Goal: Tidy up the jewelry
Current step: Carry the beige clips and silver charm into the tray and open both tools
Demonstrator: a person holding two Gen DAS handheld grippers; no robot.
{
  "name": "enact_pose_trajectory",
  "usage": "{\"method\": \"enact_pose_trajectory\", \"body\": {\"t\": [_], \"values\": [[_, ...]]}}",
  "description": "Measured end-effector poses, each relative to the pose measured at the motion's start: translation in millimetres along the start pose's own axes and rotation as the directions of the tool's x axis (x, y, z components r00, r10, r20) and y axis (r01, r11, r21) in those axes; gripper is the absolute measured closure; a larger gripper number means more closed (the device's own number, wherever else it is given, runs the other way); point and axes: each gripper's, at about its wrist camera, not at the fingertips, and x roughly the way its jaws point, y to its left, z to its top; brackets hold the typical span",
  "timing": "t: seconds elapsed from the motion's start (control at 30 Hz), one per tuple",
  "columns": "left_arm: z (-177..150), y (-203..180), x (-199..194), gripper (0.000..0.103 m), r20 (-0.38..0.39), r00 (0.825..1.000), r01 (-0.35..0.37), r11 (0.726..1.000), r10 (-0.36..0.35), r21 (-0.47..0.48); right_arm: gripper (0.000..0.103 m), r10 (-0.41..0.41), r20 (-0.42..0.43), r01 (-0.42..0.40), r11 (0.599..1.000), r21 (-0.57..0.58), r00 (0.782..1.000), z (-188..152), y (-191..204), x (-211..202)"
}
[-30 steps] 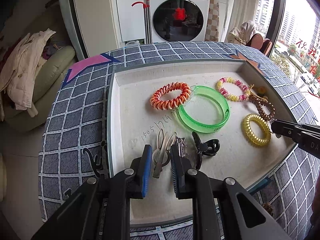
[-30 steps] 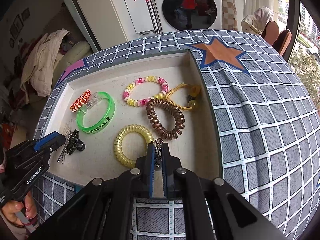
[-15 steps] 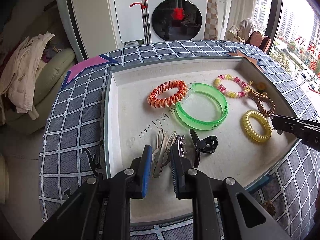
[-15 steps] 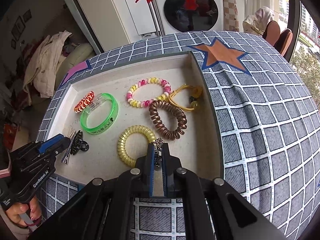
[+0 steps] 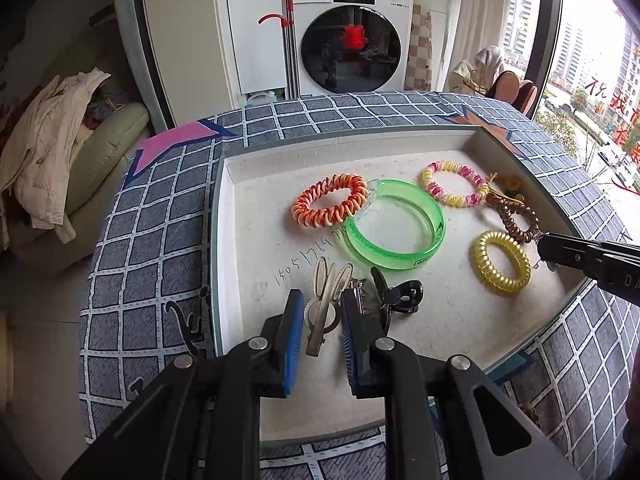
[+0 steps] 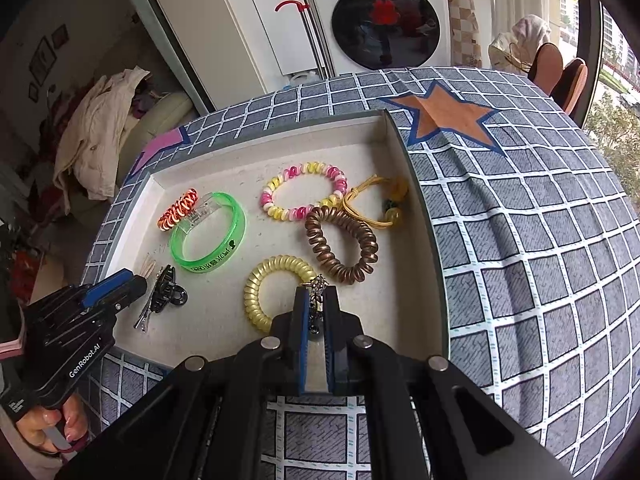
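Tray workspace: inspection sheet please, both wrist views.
Surface: shallow white tray on a grid-pattern tablecloth.
Job's things: orange coil tie touching the green bangle; pink-yellow coil tie; brown coil tie; yellow coil tie; yellow cord tie; black claw clip; beige hair clips.
Clutter: handwritten digits on the tray floor.
Grippers: left gripper fingers astride the beige hair clips, contact unclear; right gripper shut on a small metal trinket.
Cables: nothing seen.
Surroundings: washing machine, sofa with clothes, window.
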Motion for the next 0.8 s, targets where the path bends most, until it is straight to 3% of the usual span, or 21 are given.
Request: {"method": "enact_pose_trajectory", "body": {"t": [0.2,0.8], "values": [[4.2,-1.5,-3.5,0.065,0.01,1.0,0.016,1.0,-0.016,-0.024,0.096,0.022,0.005,-0.022,1.0,0.009,1.0,2.9,-2.3,-2.1],[-1.1,-24.5,7.5,0.065,-0.017,1.0,-0.021,0.999,0.021,0.046,0.095,0.005,-0.02,-0.005,1.0,0.0,1.0,-1.8,4.4,14.4]]}}
